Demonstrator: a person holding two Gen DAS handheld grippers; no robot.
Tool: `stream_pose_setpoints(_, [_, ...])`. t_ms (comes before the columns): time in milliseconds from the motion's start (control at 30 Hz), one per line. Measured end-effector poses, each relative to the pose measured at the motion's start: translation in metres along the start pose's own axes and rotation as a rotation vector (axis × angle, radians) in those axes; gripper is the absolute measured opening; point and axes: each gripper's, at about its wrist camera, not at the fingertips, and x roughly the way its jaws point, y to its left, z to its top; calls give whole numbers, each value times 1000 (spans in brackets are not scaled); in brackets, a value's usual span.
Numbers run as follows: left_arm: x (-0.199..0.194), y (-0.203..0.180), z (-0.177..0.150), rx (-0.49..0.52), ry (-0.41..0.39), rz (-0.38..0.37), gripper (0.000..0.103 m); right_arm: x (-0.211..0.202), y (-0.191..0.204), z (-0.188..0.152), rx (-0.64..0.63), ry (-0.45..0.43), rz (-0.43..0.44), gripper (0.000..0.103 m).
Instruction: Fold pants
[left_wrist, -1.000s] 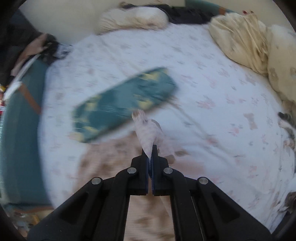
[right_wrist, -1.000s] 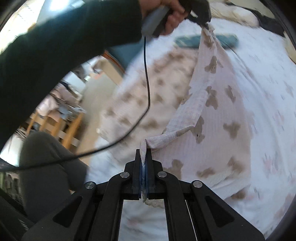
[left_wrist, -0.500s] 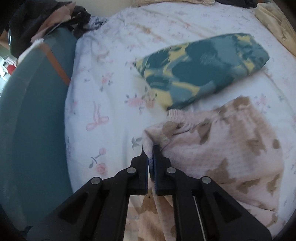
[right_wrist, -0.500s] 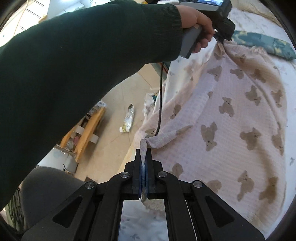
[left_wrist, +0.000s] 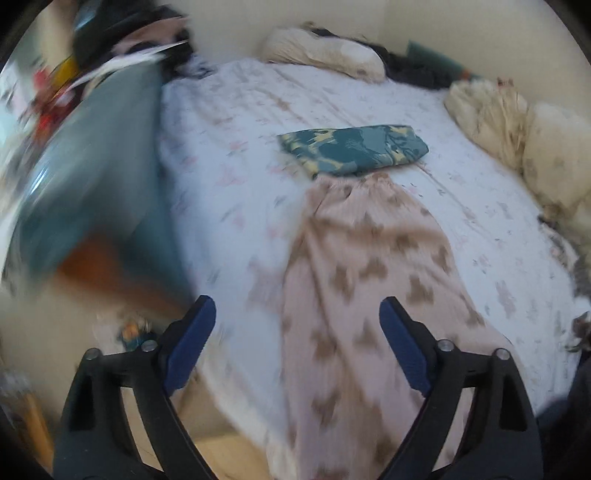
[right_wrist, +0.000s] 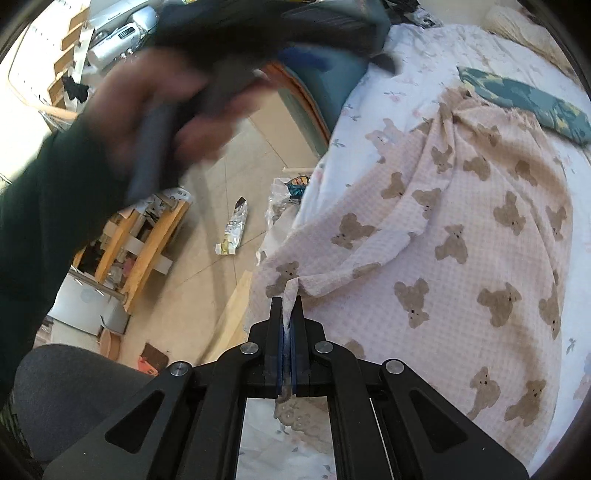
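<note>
The pink pants with brown bear print (left_wrist: 373, 280) lie spread lengthwise on the white floral bed sheet (left_wrist: 229, 162), their waistband at the far end by a folded green and yellow cloth (left_wrist: 354, 151). My left gripper (left_wrist: 297, 343) is open and empty above the near end of the pants. My right gripper (right_wrist: 287, 314) is shut on a hem corner of the pants (right_wrist: 461, 229) at the bed's edge. The hand holding the left gripper (right_wrist: 173, 107) is blurred in the right wrist view.
Cream pillows (left_wrist: 517, 133) and bedding lie along the far and right sides of the bed. A teal footboard (left_wrist: 96, 177) stands at the left. Beside the bed, the floor holds a wrapper (right_wrist: 234, 230), bags and a wooden shelf (right_wrist: 147, 240).
My left gripper has let go of the waistband, opened and pulled back toward the near end of the pants. The pants now lie flat. My right gripper still holds its corner.
</note>
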Motion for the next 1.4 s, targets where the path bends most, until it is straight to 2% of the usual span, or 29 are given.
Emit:
stream_pose_setpoints(67, [-14,27,-34,-105,9,-26,90,14,16,8,-10,1,3,2])
stream_pose_setpoints(133, [-24,49,-69,-195,22,4,90,30,36,12,-41,10,13,2])
stream_pose_setpoints(200, [-22,58,-98,-212,52,36,90,48,53,10,-91,27,8,2])
stream_pose_setpoints(267, [-15,61,-115,-221,93,5,90,68,62,8,-127,29,-20,2])
stream_pose_setpoints(367, [-9,65,-131,-277,108,-22,90,101,55,3,-56,68,13,8])
stream_pose_setpoints(467, [-5,56,-141,-267,112,-27,90,122,56,-10,-96,109,-22,8])
stream_pose_setpoints(500, [-5,54,-147,-255,121,-27,90,124,53,-15,-90,126,-29,12])
stream_pose_setpoints(533, [-3,52,-149,-245,130,-30,90,124,51,-18,-77,140,-26,26])
stream_pose_setpoints(567, [0,49,-150,-236,138,-34,90,117,47,-23,-62,146,-2,37])
stream_pose_setpoints(600, [0,47,-152,-228,147,-40,90,110,47,-26,-56,140,13,58])
stream_pose_setpoints(633, [0,45,-155,-220,154,-44,90,99,44,-29,-50,130,22,70])
stream_pose_setpoints(733, [4,36,-165,-180,183,-69,90,51,31,-41,-22,99,46,70])
stream_pose_setpoints(800, [10,29,-171,-156,216,-105,90,19,20,-51,-4,70,31,70])
stream_pose_setpoints(900, [23,11,-184,-94,275,-161,90,-35,-15,-70,87,-14,-43,70])
stream_pose_setpoints(1000, [32,-7,-194,-11,278,-144,87,-85,-71,-90,276,-131,-137,70])
stream_pose_setpoints(1033, [34,-10,-197,2,274,-143,73,-100,-88,-99,348,-162,-163,70])
stream_pose_setpoints(1067, [37,-12,-199,9,280,-169,43,-115,-113,-113,445,-189,-196,70])
stream_pose_setpoints(1100, [38,-14,-201,8,292,-211,30,-123,-127,-123,506,-199,-214,71])
stream_pose_setpoints(1167, [31,-22,-201,56,260,-187,12,-127,-150,-141,597,-187,-262,75])
stream_pose_setpoints(1200, [26,-27,-200,90,244,-171,8,-124,-160,-149,624,-168,-278,75])
stream_pose_setpoints(1233, [22,-28,-199,103,238,-159,6,-118,-166,-156,638,-146,-257,75])
stream_pose_setpoints(1333, [10,-23,-193,73,236,-167,2,-96,-169,-167,660,-106,-207,75])
stream_pose_setpoints(1400, [-2,-24,-189,94,218,-147,1,-76,-170,-170,668,-92,-135,75])
